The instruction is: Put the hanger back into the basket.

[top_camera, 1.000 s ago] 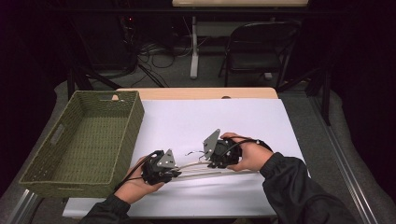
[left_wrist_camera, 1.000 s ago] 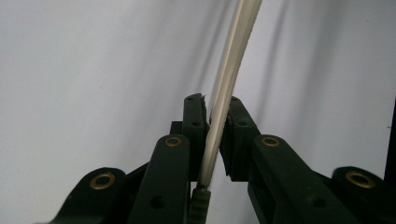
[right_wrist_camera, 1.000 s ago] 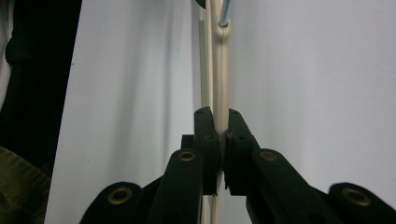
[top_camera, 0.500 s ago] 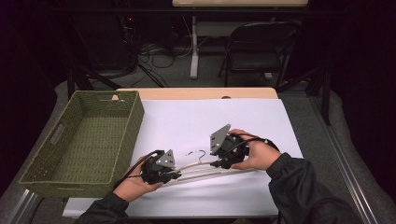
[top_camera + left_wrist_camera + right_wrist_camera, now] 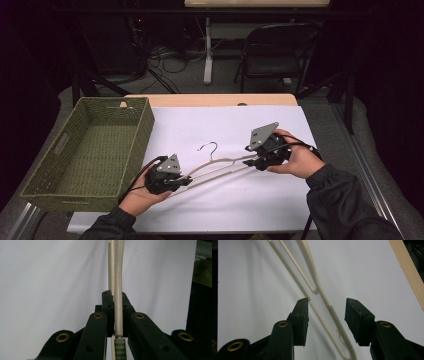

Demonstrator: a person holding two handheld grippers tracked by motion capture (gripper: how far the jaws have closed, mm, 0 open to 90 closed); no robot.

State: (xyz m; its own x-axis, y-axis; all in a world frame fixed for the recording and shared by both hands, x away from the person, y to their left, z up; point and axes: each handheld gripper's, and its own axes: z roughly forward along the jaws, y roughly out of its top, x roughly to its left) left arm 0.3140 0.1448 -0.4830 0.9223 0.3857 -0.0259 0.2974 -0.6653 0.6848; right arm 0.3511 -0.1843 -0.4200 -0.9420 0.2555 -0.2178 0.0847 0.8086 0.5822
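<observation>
Hanger: a cream clothes hanger [image 5: 220,167] lies on the white sheet [image 5: 210,125], near the middle, hook pointing far.
Left gripper [image 5: 186,181]: pressed together – pinching the hanger's left end.
Right gripper [image 5: 250,161]: jaws have just been opening, spread – the hanger's right end lies between them, unpressed.
Basket [image 5: 75,150]: woven green, at the left.

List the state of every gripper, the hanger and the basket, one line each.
left gripper: shut on the hanger's end.
right gripper: open, jaws just been opening, hanger between them, pads apart from it.
hanger: across the white sheet, hook pointing away.
basket: upright, nothing inside.
</observation>
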